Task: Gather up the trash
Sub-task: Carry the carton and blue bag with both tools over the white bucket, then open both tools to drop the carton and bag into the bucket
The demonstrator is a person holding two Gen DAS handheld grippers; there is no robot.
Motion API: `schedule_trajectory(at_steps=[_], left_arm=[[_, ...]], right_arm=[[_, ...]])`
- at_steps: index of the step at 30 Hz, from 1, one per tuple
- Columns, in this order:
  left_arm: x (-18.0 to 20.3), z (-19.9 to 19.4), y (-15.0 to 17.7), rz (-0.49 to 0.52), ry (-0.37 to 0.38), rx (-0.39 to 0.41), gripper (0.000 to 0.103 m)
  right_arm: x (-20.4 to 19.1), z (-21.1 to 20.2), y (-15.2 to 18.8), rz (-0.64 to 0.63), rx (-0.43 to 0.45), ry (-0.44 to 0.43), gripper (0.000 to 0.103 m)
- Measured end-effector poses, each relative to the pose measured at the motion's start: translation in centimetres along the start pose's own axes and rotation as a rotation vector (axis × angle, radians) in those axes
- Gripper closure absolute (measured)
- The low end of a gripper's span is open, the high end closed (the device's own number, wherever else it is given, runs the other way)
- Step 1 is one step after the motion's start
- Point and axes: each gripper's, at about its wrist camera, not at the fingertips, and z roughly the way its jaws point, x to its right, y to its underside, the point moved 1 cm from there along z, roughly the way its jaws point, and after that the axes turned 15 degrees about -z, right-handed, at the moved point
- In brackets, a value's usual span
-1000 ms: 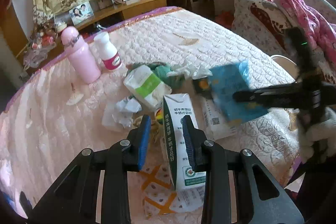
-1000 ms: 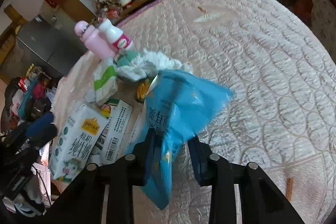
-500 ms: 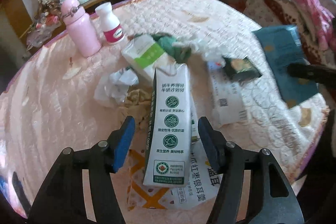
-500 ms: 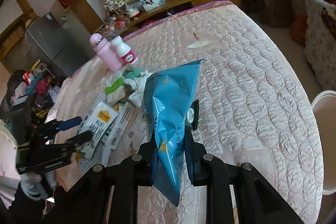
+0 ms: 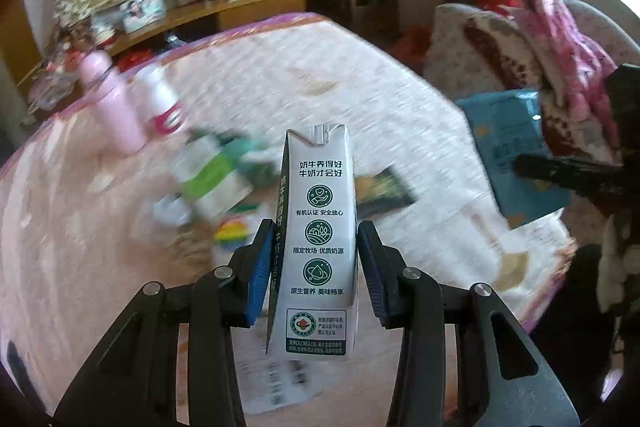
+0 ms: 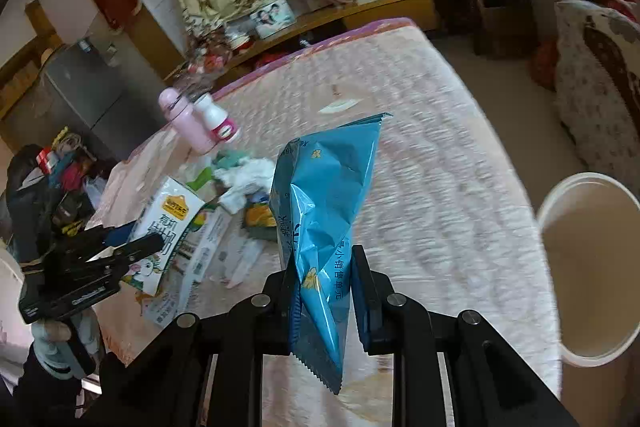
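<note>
My right gripper (image 6: pixel 322 291) is clamping a blue snack bag (image 6: pixel 326 199) upright above the bed (image 6: pixel 420 163), near a white bucket (image 6: pixel 592 267) that is showing nothing inside. My left gripper (image 5: pixel 312 267) is closing on a milk carton (image 5: pixel 316 239), which is standing upright between the pads. More wrappers, a pink bottle (image 6: pixel 186 121) and a white bottle (image 6: pixel 216 119) are lying on the quilted bed in a cluttered bedroom.

The right half of the pink quilted bed (image 6: pixel 420 187) lies bare. The left half is blocked by a pink plastic bottle (image 6: pixel 186 125), a white bottle (image 6: pixel 216 119) and scattered wrappers (image 6: pixel 240 183).
</note>
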Motion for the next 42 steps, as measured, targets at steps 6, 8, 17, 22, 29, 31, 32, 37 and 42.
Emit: schedule_trajectory(at_steps=[6, 8, 17, 22, 29, 31, 32, 37, 42], left_arm=[[7.2, 1.0, -1.1, 0.054, 0.097, 0.0, 0.063], [9.4, 1.7, -1.4, 0.07, 0.12, -0.004, 0.063], [19.3, 5.4, -1.6, 0.141, 0.216, -0.054, 0.063], [23.4, 7.8, -0.9, 0.167, 0.245, -0.087, 0.063], [27.2, 11.0, -0.5, 0.171, 0.262, -0.121, 0.063], [27.7, 11.8, -0.5, 0.156, 0.279, -0.135, 0.063], [28.0, 12.0, -0.5, 0.151, 0.285, -0.137, 0.063], [29.4, 13.8, -0.3, 0.137, 0.341, -0.177, 0.062], [29.5, 14.4, -0.1, 0.119, 0.349, -0.19, 0.056]], right_arm=[[4.5, -3.0, 0.5, 0.043, -0.005, 0.079, 0.082], [6.1, -4.2, 0.8, 0.05, -0.005, 0.112, 0.082], [12.7, -7.3, 3.6, 0.123, -0.027, 0.218, 0.082], [16.2, -7.7, 5.6, 0.171, -0.066, 0.266, 0.082], [20.3, -7.4, 8.6, 0.233, -0.126, 0.325, 0.082], [21.2, -7.0, 9.1, 0.237, -0.143, 0.345, 0.082], [21.4, -6.7, 9.4, 0.241, -0.15, 0.352, 0.082], [23.0, -5.4, 10.6, 0.287, -0.167, 0.367, 0.078], [23.7, -5.2, 11.4, 0.32, -0.169, 0.373, 0.048]])
